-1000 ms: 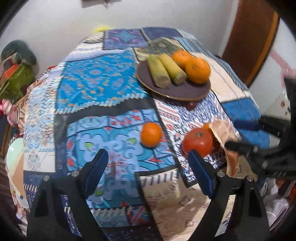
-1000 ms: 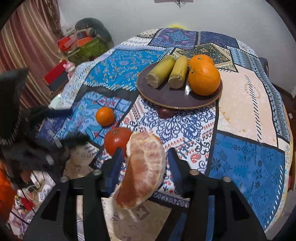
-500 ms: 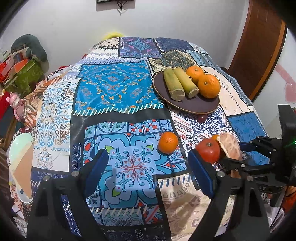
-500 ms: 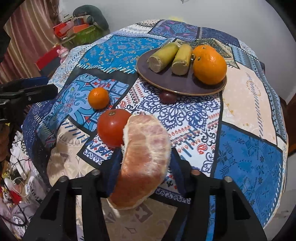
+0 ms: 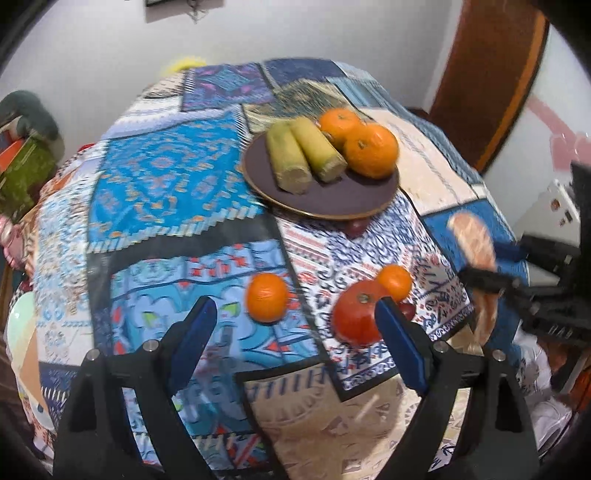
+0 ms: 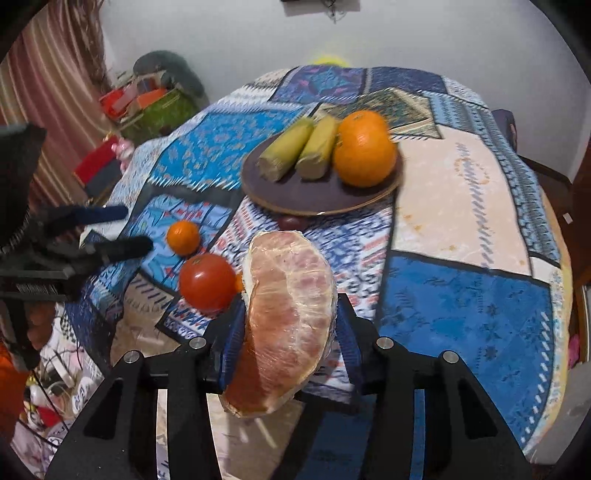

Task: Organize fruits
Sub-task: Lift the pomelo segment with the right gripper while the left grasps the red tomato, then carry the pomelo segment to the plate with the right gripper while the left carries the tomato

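A small dark fruit (image 6: pixel 290 221) sits half hidden under the plate's rim (image 6: pixel 325 210). The pomelo segment (image 6: pixel 288 317) covers most of a small orange (image 6: pixel 239 283). The left view is motion-blurred.

Looked steeply down from the near left of the patchwork table (image 5: pixel 155 177), past blue-padded fingers (image 5: pixel 192 339), close over the cloth. Looked down from the near right, equally close; shared the dark plate (image 6: pixel 317 195) (image 5: pixel 354 199), the tomato (image 5: pixel 356 312) (image 6: pixel 207 280) and the far wall (image 5: pixel 295 29)
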The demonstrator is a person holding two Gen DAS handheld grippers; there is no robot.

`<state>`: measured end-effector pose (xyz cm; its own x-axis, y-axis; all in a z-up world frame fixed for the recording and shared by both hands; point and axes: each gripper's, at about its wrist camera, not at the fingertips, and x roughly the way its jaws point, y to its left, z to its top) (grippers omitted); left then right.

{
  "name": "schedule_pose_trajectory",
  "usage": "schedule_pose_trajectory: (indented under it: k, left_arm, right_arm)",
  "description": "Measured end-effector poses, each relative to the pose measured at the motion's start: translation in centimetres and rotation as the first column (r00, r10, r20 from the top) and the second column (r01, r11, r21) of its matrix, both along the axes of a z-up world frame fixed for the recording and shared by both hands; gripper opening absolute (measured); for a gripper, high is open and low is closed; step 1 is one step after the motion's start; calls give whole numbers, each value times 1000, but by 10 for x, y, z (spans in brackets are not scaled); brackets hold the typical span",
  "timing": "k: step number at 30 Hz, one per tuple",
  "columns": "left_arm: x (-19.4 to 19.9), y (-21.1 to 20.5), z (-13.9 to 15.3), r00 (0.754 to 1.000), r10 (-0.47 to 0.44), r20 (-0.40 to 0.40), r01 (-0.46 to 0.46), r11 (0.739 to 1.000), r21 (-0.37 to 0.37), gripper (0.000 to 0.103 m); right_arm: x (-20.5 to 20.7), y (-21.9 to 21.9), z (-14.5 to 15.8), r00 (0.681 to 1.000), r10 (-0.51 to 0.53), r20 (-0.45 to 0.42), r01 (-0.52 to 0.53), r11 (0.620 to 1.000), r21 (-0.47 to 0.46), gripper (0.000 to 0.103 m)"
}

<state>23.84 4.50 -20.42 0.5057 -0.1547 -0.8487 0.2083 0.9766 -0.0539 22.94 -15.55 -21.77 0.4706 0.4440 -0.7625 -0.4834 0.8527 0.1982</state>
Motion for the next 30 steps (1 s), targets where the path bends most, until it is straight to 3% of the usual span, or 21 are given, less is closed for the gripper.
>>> schedule_pose_trajectory:
  k: [3,6,15,23,30]
  left_arm:
    - [3,-19,-10,997,-61,-35,62,998,27,73]
    - [5,-32,-15,995,-89,-51,91,995,29,73]
    - [17,-48,-35,983,-109,-146,109,994,-3,57]
    - [22,-45,-38,983,-93,-158,87,995,-49,50]
    - [14,-44,-22,993,-69,-93,71,997,10,48]
  right_arm:
    - [2,-13,5,1000,-26,13,25,1000,13,43]
    - [4,-24,6,999,-47,19,47,999,21,43]
    - [6,-42,2,998,-63,19,62,997,36,43]
    - [7,-48,1,998,-63,21,62,997,54,43]
    - [9,-49,4,998,-64,28,62,996,65,43]
